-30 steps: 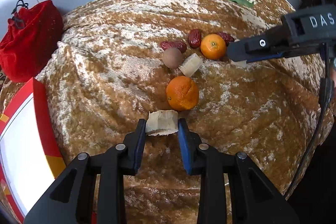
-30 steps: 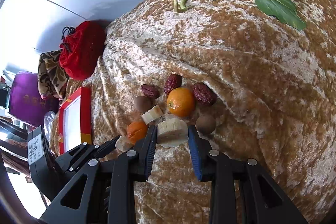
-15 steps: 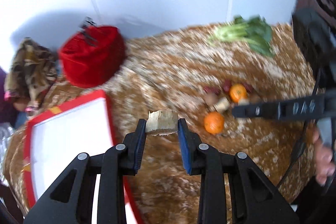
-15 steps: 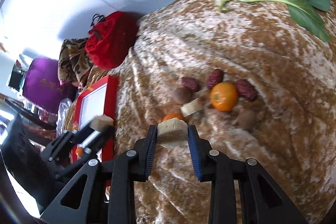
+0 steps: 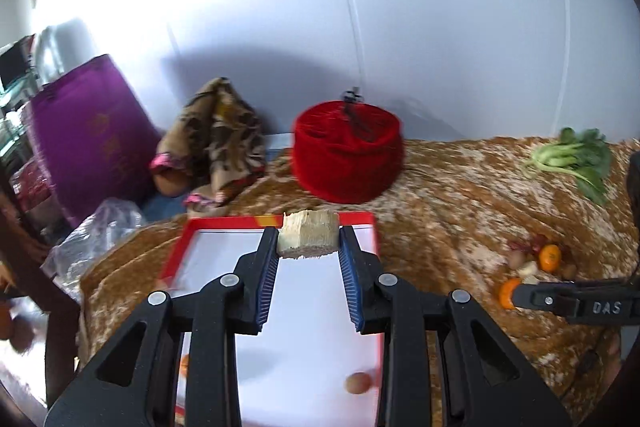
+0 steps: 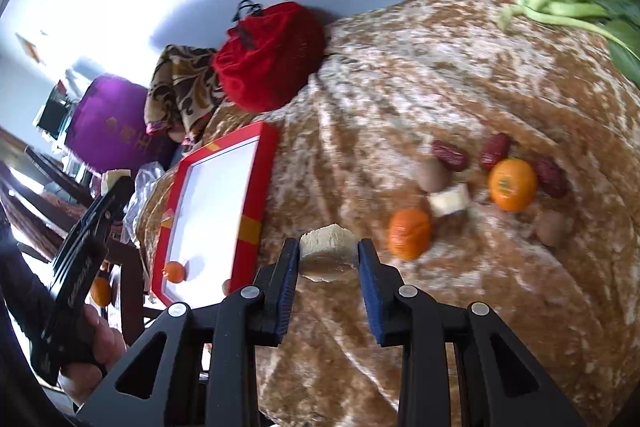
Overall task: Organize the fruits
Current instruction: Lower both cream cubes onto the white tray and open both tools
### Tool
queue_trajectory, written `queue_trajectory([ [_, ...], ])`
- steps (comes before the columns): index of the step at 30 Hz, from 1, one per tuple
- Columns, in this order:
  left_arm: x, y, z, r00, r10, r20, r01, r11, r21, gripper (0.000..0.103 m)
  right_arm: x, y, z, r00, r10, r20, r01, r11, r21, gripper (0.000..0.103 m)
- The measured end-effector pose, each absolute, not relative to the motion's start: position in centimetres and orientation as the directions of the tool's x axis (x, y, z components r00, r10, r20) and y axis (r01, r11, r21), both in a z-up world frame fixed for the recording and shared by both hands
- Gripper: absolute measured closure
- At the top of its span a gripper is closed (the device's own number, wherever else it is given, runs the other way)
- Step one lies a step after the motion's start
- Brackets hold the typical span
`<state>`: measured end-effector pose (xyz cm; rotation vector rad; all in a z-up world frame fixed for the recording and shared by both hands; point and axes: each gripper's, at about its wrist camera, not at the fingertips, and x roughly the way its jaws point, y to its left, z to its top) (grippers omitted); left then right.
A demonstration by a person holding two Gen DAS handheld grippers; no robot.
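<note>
My left gripper point(image 5: 308, 247) is shut on a pale cut chunk point(image 5: 307, 237) and holds it over the red-rimmed white tray point(image 5: 372, 223). The tray holds a small brown fruit point(image 5: 357, 383). My right gripper point(image 6: 328, 259) is shut on another pale chunk point(image 6: 328, 251) above the brown cloth, right of the tray point(image 6: 262, 167). The remaining pile lies further right: two oranges point(image 6: 513, 183) point(image 6: 409, 233), red dates point(image 6: 449, 155), brown round fruits point(image 6: 432, 174) and a pale chunk point(image 6: 450, 199). A small orange point(image 6: 174, 271) sits in the tray.
A red velvet pouch point(image 5: 346, 159), a patterned cloth point(image 5: 218, 139) and a purple box point(image 5: 92, 143) stand behind the tray. Green bok choy point(image 6: 568, 7) lies at the far right. A plastic bag point(image 5: 96, 231) is left of the tray.
Both grippers have swung left with their chunks. The left one went from the fruit pile to above the tray. The right one lifted off the pile and moved toward the tray.
</note>
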<state>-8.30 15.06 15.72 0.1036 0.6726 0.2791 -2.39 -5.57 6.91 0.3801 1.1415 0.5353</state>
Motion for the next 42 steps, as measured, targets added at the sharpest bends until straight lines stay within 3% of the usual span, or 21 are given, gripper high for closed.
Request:
queue_trajectory([
  [8, -9.9, 17.7, 15.4, 0.709, 0.427, -0.561, -0.349, 0.904, 0.247, 0.075, -3.3, 0.7, 8.5, 0.276, 0.649, -0.709, -0.359, 0.754, 0.550, 0.073],
  [16, -11.7, 20.6, 14.1, 0.651, 0.467, -0.598, -0.416, 0.879, 0.233, 0.075, -4.9, 7.7, 8.2, 0.191, 0.669, -0.718, -0.490, 0.699, 0.520, 0.073],
  [26, -12.0, 22.0, 12.9, 0.611, 0.479, -0.630, -0.421, 0.871, 0.254, 0.075, -6.3, 9.9, 6.2, 0.145, 0.656, -0.741, -0.513, 0.690, 0.511, 0.073],
  [33, -10.7, 24.0, 9.6, 0.500, 0.392, -0.772, -0.405, 0.894, 0.192, 0.075, -7.1, 11.3, 4.4, 0.135, 0.619, -0.773, -0.531, 0.704, 0.471, 0.073],
  [42, -10.1, 23.5, 8.0, 0.449, 0.413, -0.792, -0.394, 0.887, 0.239, 0.075, -7.6, 12.1, 4.2, 0.158, 0.596, -0.787, -0.563, 0.709, 0.425, 0.073],
])
